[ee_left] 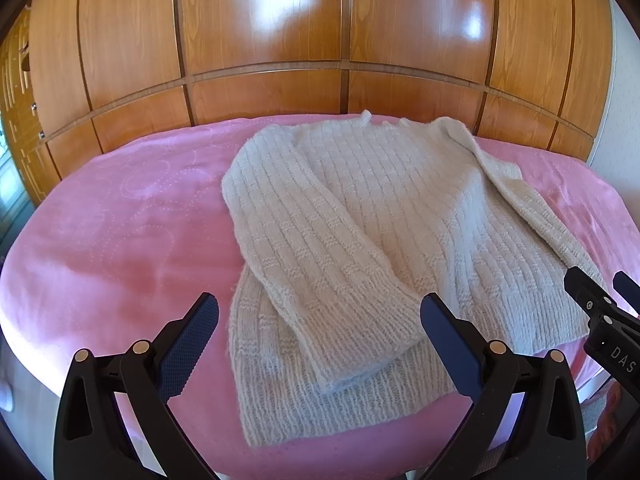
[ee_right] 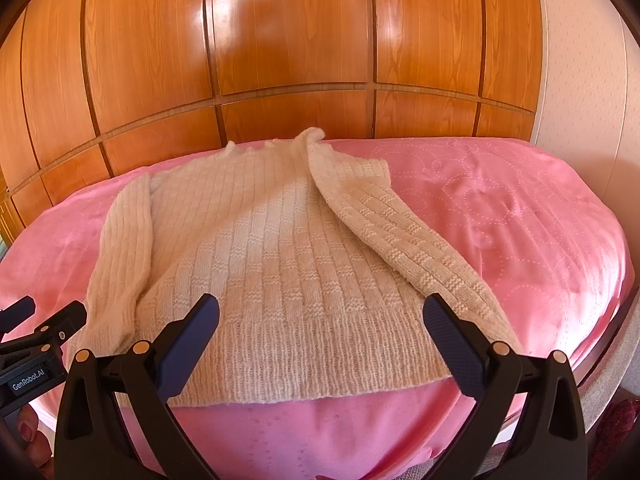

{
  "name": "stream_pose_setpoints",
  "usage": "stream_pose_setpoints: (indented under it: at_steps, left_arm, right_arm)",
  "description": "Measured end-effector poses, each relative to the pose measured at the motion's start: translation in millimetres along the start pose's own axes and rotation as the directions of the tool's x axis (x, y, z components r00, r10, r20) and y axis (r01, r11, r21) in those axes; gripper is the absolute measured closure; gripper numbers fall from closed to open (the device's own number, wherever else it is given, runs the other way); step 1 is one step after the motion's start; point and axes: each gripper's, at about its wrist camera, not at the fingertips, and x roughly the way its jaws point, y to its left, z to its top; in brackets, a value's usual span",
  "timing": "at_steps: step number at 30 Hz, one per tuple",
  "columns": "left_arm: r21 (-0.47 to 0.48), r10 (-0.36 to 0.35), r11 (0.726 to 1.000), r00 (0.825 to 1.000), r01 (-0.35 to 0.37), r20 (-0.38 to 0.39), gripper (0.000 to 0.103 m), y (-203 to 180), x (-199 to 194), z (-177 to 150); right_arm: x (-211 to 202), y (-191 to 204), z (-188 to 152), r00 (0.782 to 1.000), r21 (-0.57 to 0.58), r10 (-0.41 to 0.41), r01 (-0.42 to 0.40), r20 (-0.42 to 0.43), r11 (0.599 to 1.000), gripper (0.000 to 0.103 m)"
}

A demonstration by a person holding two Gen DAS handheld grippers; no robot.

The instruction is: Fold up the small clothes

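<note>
Wardrobe (ee_right: 296, 32) panelling rises behind a pink bedspread (ee_right: 500, 216) where a cream knit sweater (ee_right: 272, 248) lies flat, both sleeves folded inward. Left gripper (ee_left: 320, 316) and right gripper (ee_right: 320, 316) hover spread wide, holding nothing; loose sleeves could slide outward if the hem is lifted unevenly.

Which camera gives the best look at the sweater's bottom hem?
The right wrist view: the sweater's hem runs nearly unbroken between its open claw fingers. In the left wrist view, the folded-over sleeve covers the hem's middle.
</note>
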Motion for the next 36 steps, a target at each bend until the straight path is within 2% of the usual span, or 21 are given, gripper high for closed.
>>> stream_pose_setpoints:
  at_steps: [36]
  left_arm:
    - [-0.002, 0.003, 1.0, 1.0, -0.003, -0.024, 0.003, 3.7, 3.0, -0.9]
  right_arm:
    - [2.0, -0.9, -2.4, 1.0, 0.004, 0.005, -0.005, -0.017, 1.0, 0.002]
